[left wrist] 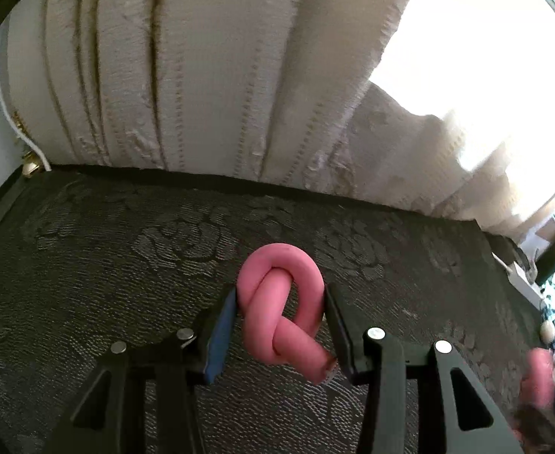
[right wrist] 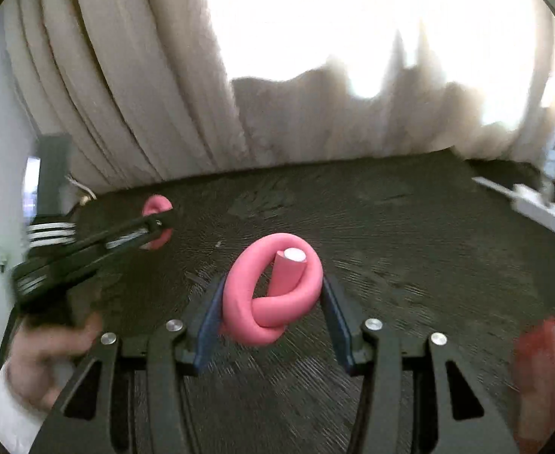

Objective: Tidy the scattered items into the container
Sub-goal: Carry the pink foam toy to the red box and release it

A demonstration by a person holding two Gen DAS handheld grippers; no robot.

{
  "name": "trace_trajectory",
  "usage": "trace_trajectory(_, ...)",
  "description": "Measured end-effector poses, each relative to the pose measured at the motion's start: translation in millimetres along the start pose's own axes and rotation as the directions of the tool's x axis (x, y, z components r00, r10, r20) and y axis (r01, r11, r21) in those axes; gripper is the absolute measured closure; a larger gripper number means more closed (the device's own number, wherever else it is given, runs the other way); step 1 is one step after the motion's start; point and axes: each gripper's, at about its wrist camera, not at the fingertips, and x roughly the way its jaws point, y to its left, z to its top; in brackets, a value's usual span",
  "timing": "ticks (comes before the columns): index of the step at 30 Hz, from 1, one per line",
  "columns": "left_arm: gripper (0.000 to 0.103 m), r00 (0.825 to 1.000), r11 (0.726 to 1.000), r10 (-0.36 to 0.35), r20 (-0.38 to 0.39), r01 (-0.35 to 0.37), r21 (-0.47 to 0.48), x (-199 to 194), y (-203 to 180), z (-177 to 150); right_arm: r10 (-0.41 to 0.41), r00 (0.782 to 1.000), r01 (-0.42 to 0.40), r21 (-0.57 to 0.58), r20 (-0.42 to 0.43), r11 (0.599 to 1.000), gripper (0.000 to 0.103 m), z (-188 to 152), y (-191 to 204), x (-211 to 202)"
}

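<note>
Left gripper (left wrist: 281, 295) pinching a knotted pink foam roller (left wrist: 283, 306), both pads touching its sides, blue-faced finger (left wrist: 220, 336) on one side, black finger (left wrist: 340, 331) on the other. Knot is a thick pink tube looped through itself, one cut end poking down toward the camera side. It sits between the fingers above the dark floral-embossed tabletop (left wrist: 126, 234); cannot tell whether it touches the cloth or is lifted.

Right gripper (right wrist: 273, 283) pinching a second knotted pink foam roller (right wrist: 273, 289), fingers closed against its flanks, blue pad (right wrist: 207, 331) on one side, the other finger (right wrist: 336, 321) on the opposite side. White cut end (right wrist: 294, 254) of this roller sticks up through the loop.

In the right wrist view the left gripper (right wrist: 156, 223) shows near the tabletop's far left corner, side-on and blurred, pink foam roller (right wrist: 156, 208) at its tips, person's left hand (right wrist: 50, 352) with white sleeve below it. In the left wrist view a blurred pink shape (left wrist: 540, 378) at the right edge, too smeared to name.

Beige pleated curtain (left wrist: 202, 75) hangs along the far edge of the tabletop, bright window glare behind it. White cord (left wrist: 11, 113) by the far left corner. White flat object (right wrist: 534, 204) near the far right corner, blurred. Container not seen in either view.
</note>
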Motion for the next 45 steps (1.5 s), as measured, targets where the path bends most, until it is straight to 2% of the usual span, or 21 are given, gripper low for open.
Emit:
trace_trajectory(2,0.055,1.0,1.0,-0.006,0.002,0.006,0.024,2,-9,-7,-0.036,0.999,0.035,0.024,0.039,0.999,0.049,-13,-21,-34)
trace_trajectory(6,0.055,0.999,0.997,-0.033,0.001,0.033,0.063,-4,-22,3,-0.138,0.986,0.128,0.101,0.094,0.987,0.049,-40,-71,-98)
trace_trajectory(11,0.055,0.997,0.989,-0.079,-0.016,0.081,0.127,2,-56,3,-0.309,0.945,0.28,0.221,0.109,0.934,0.049,-81,-134,-171)
trace_trajectory(13,0.055,0.995,0.984,-0.096,-0.019,0.098,0.151,-7,-64,-3,-0.359,0.928,0.324,0.257,0.101,0.91,0.049,-97,-150,-190)
trace_trajectory(16,0.055,0.993,0.975,-0.117,-0.015,0.117,0.189,-18,-77,-10,-0.399,0.913,0.36,0.299,0.082,0.884,0.049,-119,-175,-212)
trace_trajectory(19,0.055,0.993,0.966,-0.121,-0.014,0.121,0.228,-22,-92,-18,-0.4,0.914,0.36,0.32,0.066,0.876,0.049,-130,-189,-218)
trace_trajectory(24,0.055,0.991,0.957,-0.127,-0.049,0.135,0.257,-22,-108,-30,-0.367,0.927,0.335,0.279,0.069,0.9,0.049,-127,-187,-208)
trace_trajectory(26,0.055,0.99,0.952,-0.137,-0.044,0.144,0.27,-34,-113,-34,-0.372,0.926,0.343,0.273,0.061,0.899,0.049,-130,-186,-205)
trace_trajectory(31,0.055,0.985,0.941,-0.171,-0.025,0.171,0.292,-60,-125,-41,-0.34,0.94,0.316,0.291,0.037,0.903,0.049,-135,-195,-194)
trace_trajectory(34,0.055,0.977,0.928,-0.21,-0.039,0.212,0.307,-70,-137,-47,-0.335,0.942,0.312,0.29,0.032,0.905,0.049,-135,-198,-192)
trace_trajectory(37,0.055,0.962,0.907,-0.266,-0.069,0.273,0.32,-81,-155,-55,-0.32,0.947,0.304,0.307,0.002,0.902,0.049,-139,-207,-184)
trace_trajectory(41,0.055,0.939,0.871,-0.33,-0.097,0.343,0.351,-97,-181,-66,-0.293,0.956,0.273,0.328,0.015,0.905,0.049,-142,-213,-182)
trace_trajectory(45,0.055,0.896,0.814,-0.421,-0.143,0.442,0.376,-118,-217,-77,-0.281,0.959,0.256,0.334,0.028,0.907,0.049,-147,-217,-180)
